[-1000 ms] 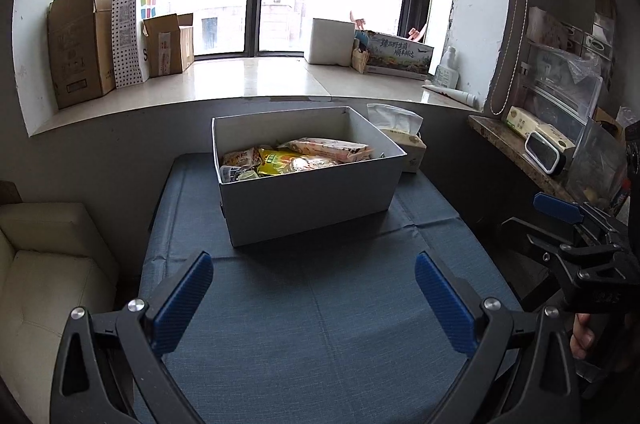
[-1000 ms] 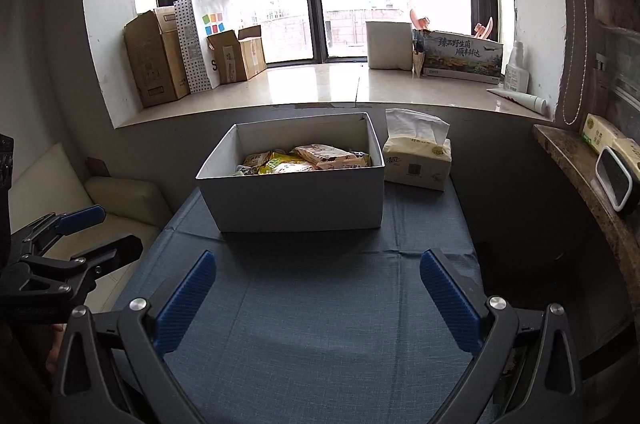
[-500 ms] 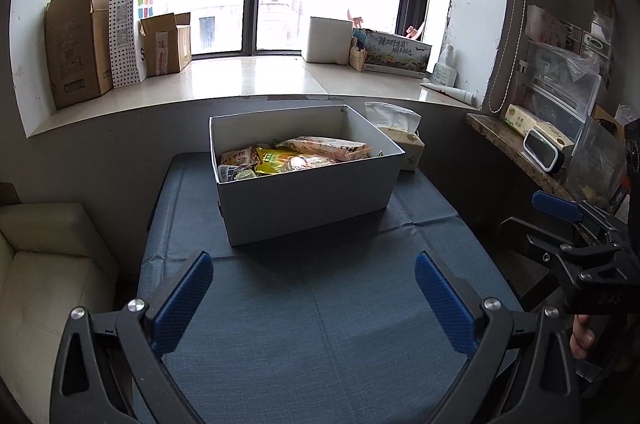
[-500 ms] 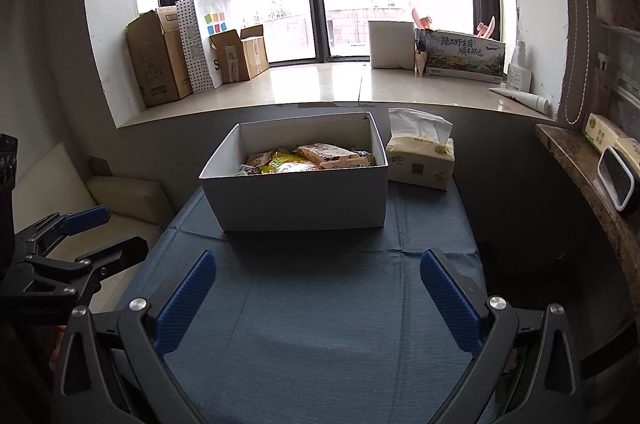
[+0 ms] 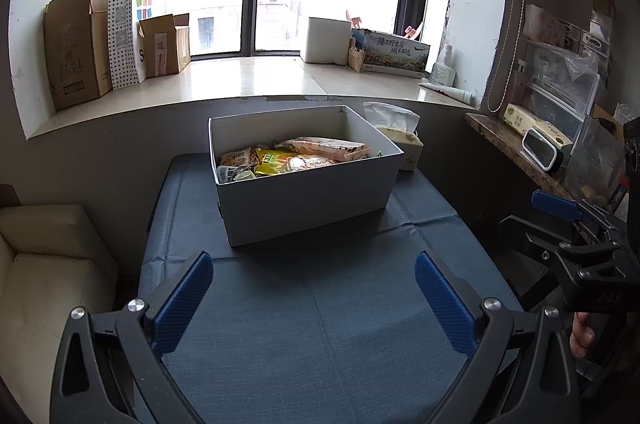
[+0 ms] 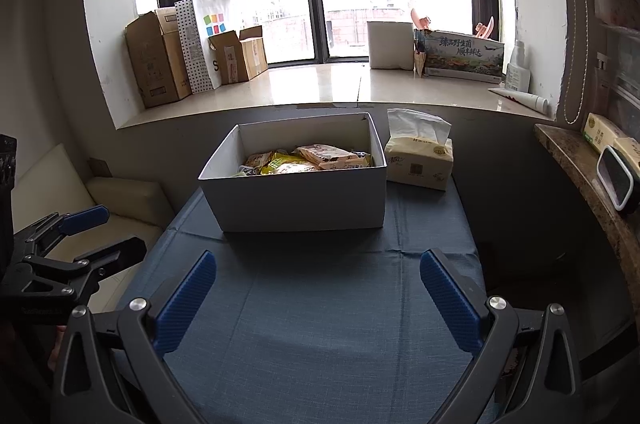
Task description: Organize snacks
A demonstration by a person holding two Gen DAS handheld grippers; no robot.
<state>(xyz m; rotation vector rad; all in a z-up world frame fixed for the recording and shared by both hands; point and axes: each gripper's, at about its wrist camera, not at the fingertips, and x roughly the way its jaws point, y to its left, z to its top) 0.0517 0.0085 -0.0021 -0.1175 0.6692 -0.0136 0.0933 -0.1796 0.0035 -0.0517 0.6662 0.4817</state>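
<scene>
A white open box (image 5: 312,199) (image 6: 296,199) stands at the far side of the blue table (image 5: 320,324) (image 6: 320,324). It holds several snack packets (image 5: 296,157) (image 6: 308,159), yellow, orange and pink. My left gripper (image 5: 314,288) is open and empty, held over the near part of the table, short of the box. My right gripper (image 6: 318,286) is open and empty too, at about the same distance from the box. The right gripper also shows at the right edge of the left wrist view (image 5: 532,224), and the left gripper at the left edge of the right wrist view (image 6: 108,232).
A tissue box (image 6: 418,161) (image 5: 402,143) stands right of the white box. A cream sofa (image 5: 48,264) lies left of the table. A stone shelf (image 6: 584,179) with small items runs on the right. Cardboard boxes (image 6: 160,63) and a paper bag (image 6: 204,39) stand on the windowsill.
Both views shift slightly; the box sits a little higher and nearer in frame. Both grippers stay open and empty.
</scene>
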